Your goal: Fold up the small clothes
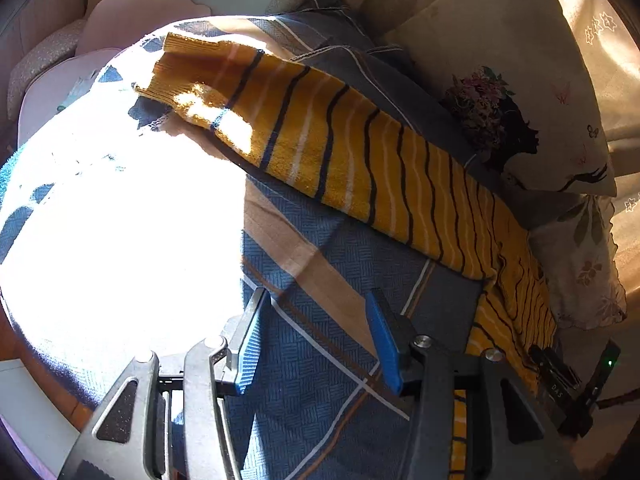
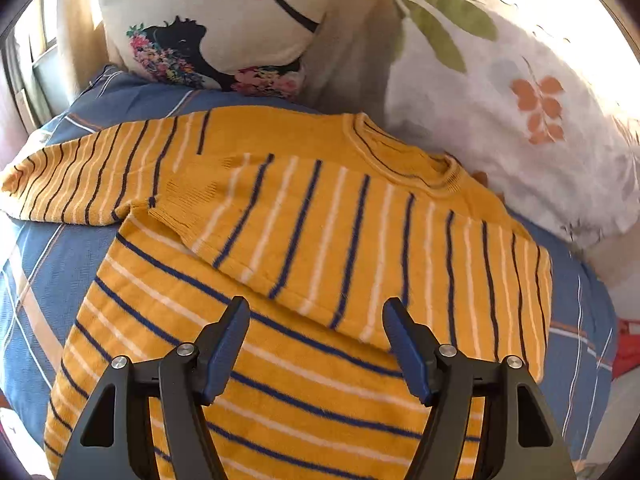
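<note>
No basket or box anywhere in sight, just a yellow striped sweater (image 2: 304, 240) spread on a blue checked bedsheet (image 1: 320, 352), and that's where the action is. From the right wrist camera, the right gripper (image 2: 316, 340) hangs over the sweater's body with its blue-padded jaws spread wide, nothing pinched between them; the knit lies flat beneath and beyond the tips. One sleeve (image 2: 360, 248) is folded across the chest, its cuff lying just ahead of the left finger, while the other sleeve (image 2: 76, 180) stretches out to the left across the sheet. The collar (image 2: 404, 160) sits up near a white leaf-print pillow (image 2: 520, 100), and a cushion with a flower print (image 2: 208, 32) leans behind. Over on the left wrist camera, the left gripper (image 1: 312, 336) has its jaws partly apart over bare sheet, holding nothing; the outstretched sleeve (image 1: 320, 140) runs diagonally beyond the fingertips, well clear of them, its cuff end in a glaring patch of sunlight (image 1: 120, 200). The right gripper's black body (image 1: 568, 380) peeks in at the lower right, beside the yellow knit.
</note>
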{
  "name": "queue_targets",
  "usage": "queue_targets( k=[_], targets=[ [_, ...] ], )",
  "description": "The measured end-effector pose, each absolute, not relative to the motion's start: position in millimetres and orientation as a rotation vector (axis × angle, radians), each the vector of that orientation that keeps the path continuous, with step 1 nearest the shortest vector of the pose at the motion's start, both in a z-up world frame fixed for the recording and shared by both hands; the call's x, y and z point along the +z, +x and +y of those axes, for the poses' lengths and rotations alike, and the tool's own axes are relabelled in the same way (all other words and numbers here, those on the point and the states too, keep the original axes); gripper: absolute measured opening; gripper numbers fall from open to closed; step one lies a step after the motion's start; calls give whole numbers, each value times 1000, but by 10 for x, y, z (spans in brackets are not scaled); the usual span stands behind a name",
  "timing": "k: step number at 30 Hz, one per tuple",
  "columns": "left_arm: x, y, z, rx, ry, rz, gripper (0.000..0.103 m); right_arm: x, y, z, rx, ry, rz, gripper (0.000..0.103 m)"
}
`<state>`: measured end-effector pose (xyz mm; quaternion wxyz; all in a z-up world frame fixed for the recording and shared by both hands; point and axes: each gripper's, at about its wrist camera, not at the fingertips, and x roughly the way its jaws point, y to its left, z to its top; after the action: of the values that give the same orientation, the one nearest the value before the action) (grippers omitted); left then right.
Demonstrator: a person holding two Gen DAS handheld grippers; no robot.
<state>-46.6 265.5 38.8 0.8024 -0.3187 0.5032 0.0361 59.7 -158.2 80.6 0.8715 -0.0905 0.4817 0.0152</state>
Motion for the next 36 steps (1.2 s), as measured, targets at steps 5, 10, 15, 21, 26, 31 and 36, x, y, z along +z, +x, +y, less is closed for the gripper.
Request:
queue_targets(
  k=[5, 10, 15, 21, 26, 31, 36],
  targets=[
    [317, -108, 3028, 153, -771, 999, 48, 822, 258, -1744, 1, -139, 1011, 73],
    [314, 228, 3283, 201, -772, 956, 49, 843, 135, -1863, -31, -77, 1016, 73],
    [415, 519, 3319, 198, -755, 985, 6, 913, 44, -1983, -87, -84, 1009, 73],
    [1293, 620, 2829, 70, -586, 851, 5, 1008, -123, -2284, -161, -30, 985, 73],
    [1918, 800, 1801, -146, -431, 792, 5, 988, -334, -2648, -211, 74, 977, 73],
    [2043, 924, 316, -381, -323, 836, 5, 938, -597, -2990, -238, 147, 971, 73],
    [1861, 891, -1246, -587, -262, 926, 5, 885, -882, -3302, -275, 193, 964, 73]
  ],
)
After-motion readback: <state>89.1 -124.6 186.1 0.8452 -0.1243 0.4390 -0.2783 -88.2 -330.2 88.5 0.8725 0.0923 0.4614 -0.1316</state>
